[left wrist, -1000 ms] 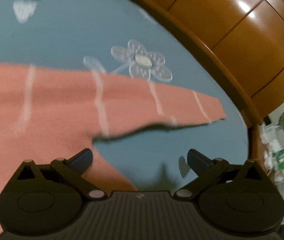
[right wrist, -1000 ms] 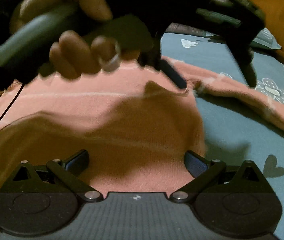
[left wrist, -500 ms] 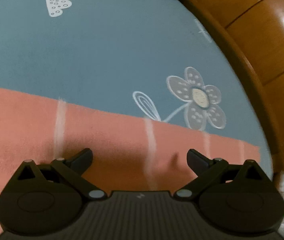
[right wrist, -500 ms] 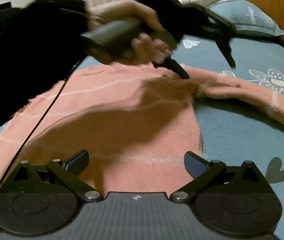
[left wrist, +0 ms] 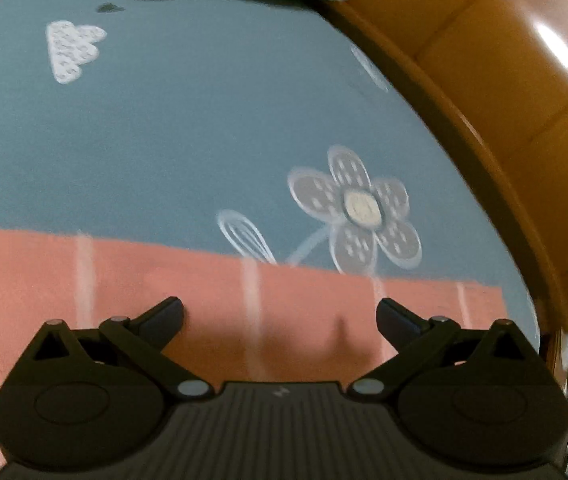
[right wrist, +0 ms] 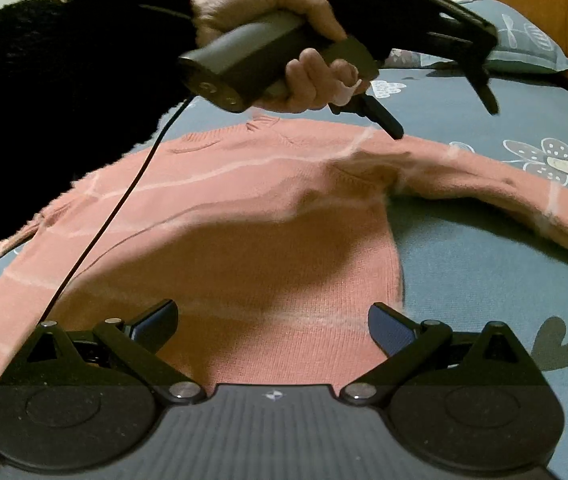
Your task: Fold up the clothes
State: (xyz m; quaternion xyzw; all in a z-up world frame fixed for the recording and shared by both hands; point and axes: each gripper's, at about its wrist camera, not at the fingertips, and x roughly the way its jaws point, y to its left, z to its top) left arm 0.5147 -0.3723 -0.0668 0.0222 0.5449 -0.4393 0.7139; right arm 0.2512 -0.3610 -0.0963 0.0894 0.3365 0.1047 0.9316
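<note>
Pink sweater (right wrist: 244, 216) lying flat on the blue bed sheet (left wrist: 164, 140), left tool (left wrist: 280, 314) hovering fingers apart over its right sleeve (left wrist: 324, 300), right tool (right wrist: 270, 320) hanging fingers apart above the near hem

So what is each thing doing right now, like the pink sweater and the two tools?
Pink sweater: spread flat on the bed, not folded yet.
Sleeve: stretched out straight to the side, flat on the sheet.
Left tool: open, hovering above the sweater's shoulder, gripping nothing.
Right tool: open, over the sweater's lower part, gripping nothing.
Bed sheet: smooth, blue, with flower print.
Pillow: lying at the head of the bed.
</note>
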